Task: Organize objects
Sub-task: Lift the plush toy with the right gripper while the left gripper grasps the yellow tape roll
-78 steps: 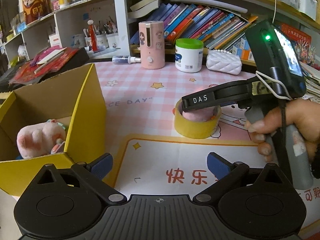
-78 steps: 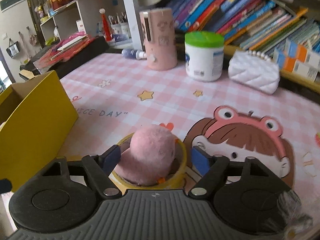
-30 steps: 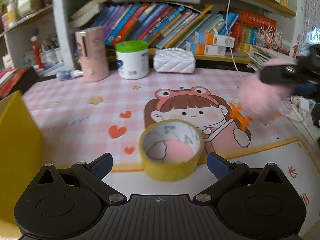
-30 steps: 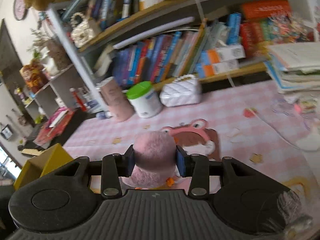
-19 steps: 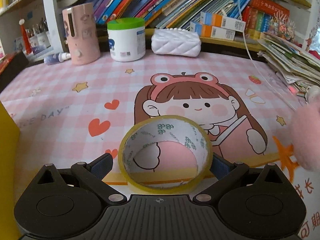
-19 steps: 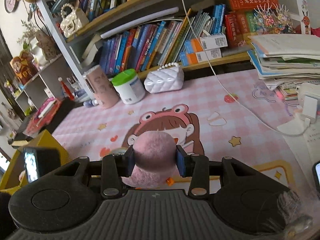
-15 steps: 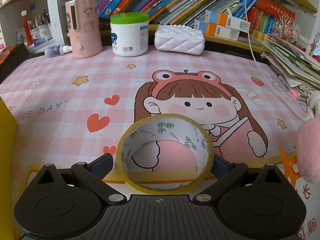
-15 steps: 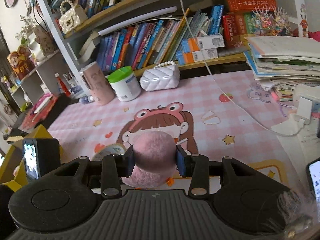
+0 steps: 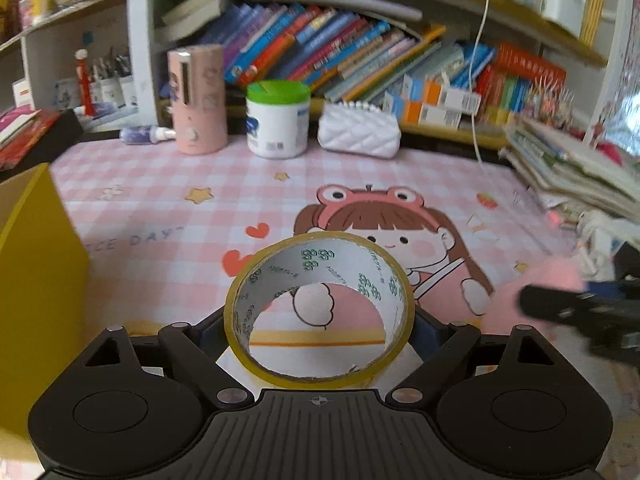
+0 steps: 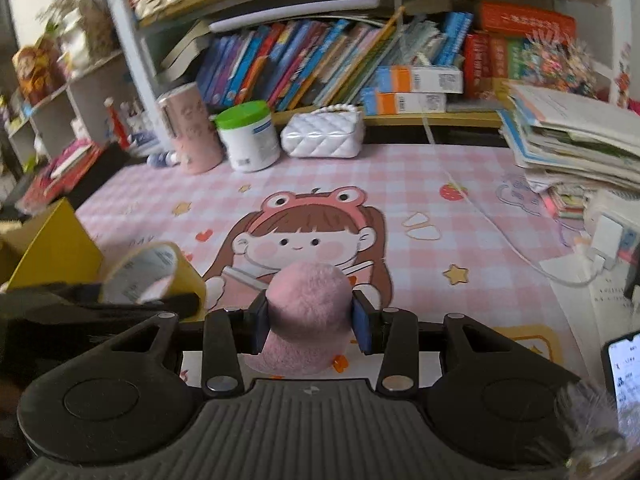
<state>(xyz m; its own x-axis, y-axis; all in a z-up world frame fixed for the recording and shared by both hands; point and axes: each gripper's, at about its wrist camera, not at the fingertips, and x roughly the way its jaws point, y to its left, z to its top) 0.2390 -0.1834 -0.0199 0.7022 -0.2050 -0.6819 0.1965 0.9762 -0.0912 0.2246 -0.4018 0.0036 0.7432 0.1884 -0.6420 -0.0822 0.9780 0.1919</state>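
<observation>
left gripper (image 9: 319, 320) has just closed on the yellow tape roll (image 9: 318, 312), lifting it; right gripper (image 10: 310, 322) clamps the fluffy pink plush (image 10: 306, 312), both bound for the yellow cardboard box (image 9: 36, 280) at left.

The left gripper (image 9: 319, 322) has just been closing and now clamps the tape (image 9: 319, 312), tilted up off the mat (image 9: 160, 208) where it lay flat a moment ago. The plush (image 10: 307, 316), lifted out of the tape's ring by the right gripper (image 10: 310, 326), now hangs lower, near the mat.
</observation>
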